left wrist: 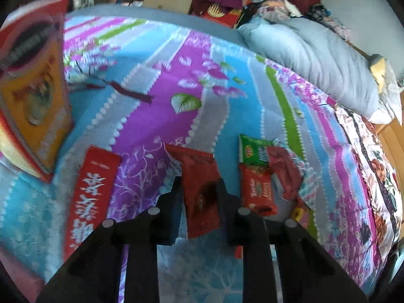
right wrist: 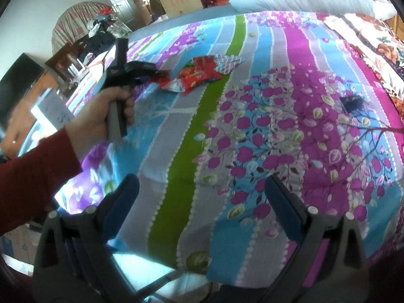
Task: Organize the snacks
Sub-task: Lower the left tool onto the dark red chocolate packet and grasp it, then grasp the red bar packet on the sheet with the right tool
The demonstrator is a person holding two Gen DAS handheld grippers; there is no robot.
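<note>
Spread over the striped floral bed quilt (right wrist: 252, 96), snack packets wait mid-bed while left tongs (left wrist: 199, 189) pinch a dark red packet (left wrist: 199, 176) for sorting and right tongs (right wrist: 202, 202) hover wide and empty.

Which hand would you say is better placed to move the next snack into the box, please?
Left. The left gripper is already shut on a red snack packet, near the open box. The right gripper hangs open over bare bedspread, away from the snack pile.

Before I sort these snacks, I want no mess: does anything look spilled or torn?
Nothing spilled or visibly torn. The snack packets lie in a loose, overlapping heap on the bedspread; the left gripper holds one red packet.
</note>
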